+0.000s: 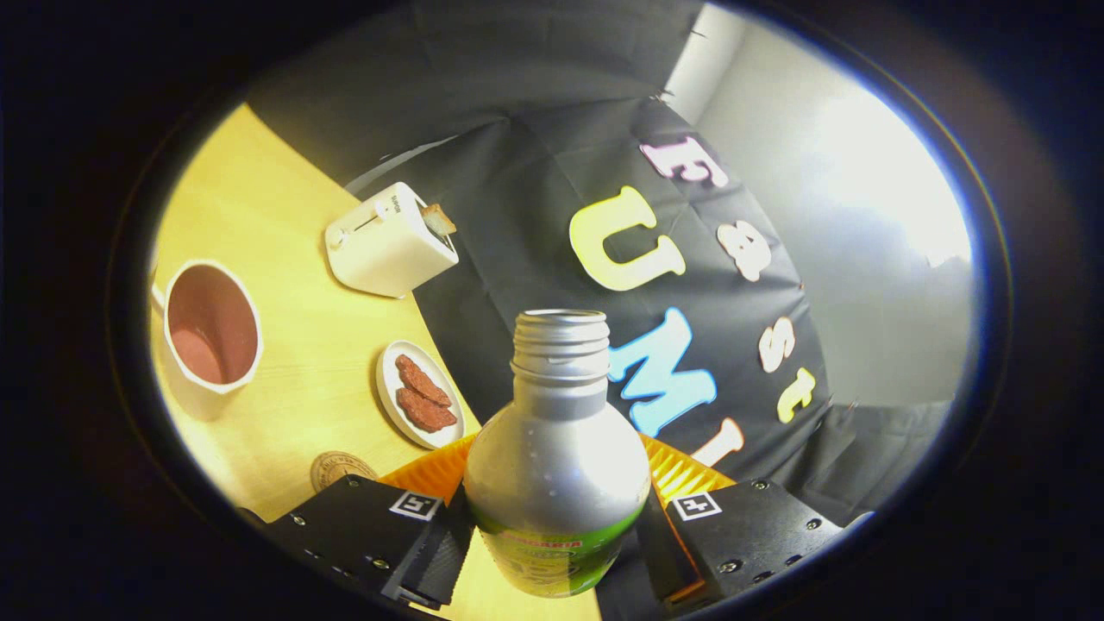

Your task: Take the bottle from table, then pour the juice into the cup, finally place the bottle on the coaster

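Note:
A silver bottle [556,457] with a green label and an uncapped threaded neck stands between my fingers, and my gripper [552,552] is shut on its lower body. The whole view is tilted, so the table slants. A white cup [210,332] with a dark reddish inside sits on the wooden table [285,259], off to the left beyond the fingers. A round brown coaster [339,470] lies on the table just ahead of the left finger [431,552], partly hidden by it.
A white toaster [388,241] with a slice of toast sticking out stands at the table's far edge. A small white plate [418,392] with reddish-brown pieces lies between the cup and the bottle. Black cloth and a pale wall rise behind.

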Demonstrator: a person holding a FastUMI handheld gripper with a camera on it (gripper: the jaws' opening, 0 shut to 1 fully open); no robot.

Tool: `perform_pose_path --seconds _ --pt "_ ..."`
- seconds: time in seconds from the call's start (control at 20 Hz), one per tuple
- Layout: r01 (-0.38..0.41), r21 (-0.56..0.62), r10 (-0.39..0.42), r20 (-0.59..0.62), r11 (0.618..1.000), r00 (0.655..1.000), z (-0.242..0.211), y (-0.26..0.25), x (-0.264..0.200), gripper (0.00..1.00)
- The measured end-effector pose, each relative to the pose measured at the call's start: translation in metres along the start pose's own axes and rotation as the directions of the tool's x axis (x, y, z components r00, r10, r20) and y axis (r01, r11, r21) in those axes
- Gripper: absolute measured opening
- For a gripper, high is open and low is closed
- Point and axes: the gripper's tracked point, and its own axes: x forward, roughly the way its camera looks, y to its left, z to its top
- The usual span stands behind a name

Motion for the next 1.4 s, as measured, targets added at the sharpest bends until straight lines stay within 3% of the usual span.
perform_pose_path --seconds 0.2,0.5,0.65,0.75,0.9,1.0,1.15,1.4 --pt "-0.049 0.183 0.059 -0.049 0.982 0.997 -0.013 0.006 0.004 0.81" --pt "-0.141 0.420 0.190 -0.077 0.896 0.979 -0.024 0.019 0.010 0.81" --pt "-0.205 0.554 0.267 -0.033 0.807 0.963 -0.020 0.030 0.009 0.82" --pt "-0.233 0.650 0.299 0.008 0.723 0.954 -0.016 0.033 0.010 0.82" --pt "-0.239 0.772 0.309 0.058 0.590 0.949 -0.008 0.028 0.014 0.81" --pt "-0.236 0.806 0.295 0.081 0.542 0.952 -0.002 0.020 0.020 0.81" --pt "-0.233 0.822 0.282 0.092 0.520 0.955 0.002 0.017 0.027 0.82" --pt "-0.213 0.799 0.260 0.073 0.563 0.963 -0.002 0.028 0.039 0.82"
